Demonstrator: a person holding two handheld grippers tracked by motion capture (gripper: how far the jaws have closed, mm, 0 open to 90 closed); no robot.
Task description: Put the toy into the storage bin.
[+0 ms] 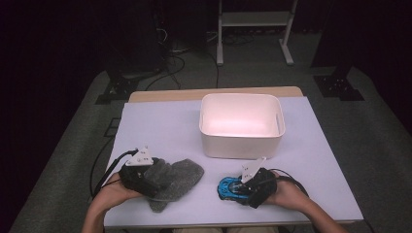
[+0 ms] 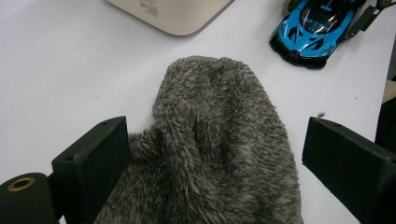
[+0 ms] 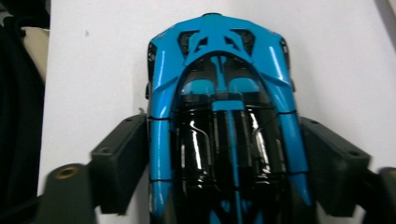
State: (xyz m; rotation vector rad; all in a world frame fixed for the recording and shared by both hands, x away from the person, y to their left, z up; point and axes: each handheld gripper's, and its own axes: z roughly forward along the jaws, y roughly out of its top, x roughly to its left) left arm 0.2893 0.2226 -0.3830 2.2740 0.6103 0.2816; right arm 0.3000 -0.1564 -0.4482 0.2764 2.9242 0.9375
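I have the right gripper (image 3: pixel 224 154) straddling the blue toy sports car (image 3: pixel 223 116), which sits on the tabletop (image 1: pixel 165 126) near its front edge, just in front of the white plastic bin (image 1: pixel 241 124). In the right gripper view the jaws flank the car's sides around the cabin, right up against the bodywork; I read them as touching or about to touch, and I cannot say they are pressing yet. The car looks like glossy painted die-cast or hard plastic: rigid, smooth, probably a bit slick, with some weight for its size. I'd take it across the flat flanks at mid-body, where the sides run nearly parallel, and stay off the tapering nose. Because it stands on wheels it could roll if nudged lengthwise.

My left gripper (image 2: pixel 215 154) is over the grey fuzzy sock (image 2: pixel 219 140), lying well to the left of the car. Those jaws stand wide open, one at each side of the fabric, with a clear gap on the far side. The sock is light, soft and limp; it will bunch and droop, so I'd pinch it across the thick middle fold.
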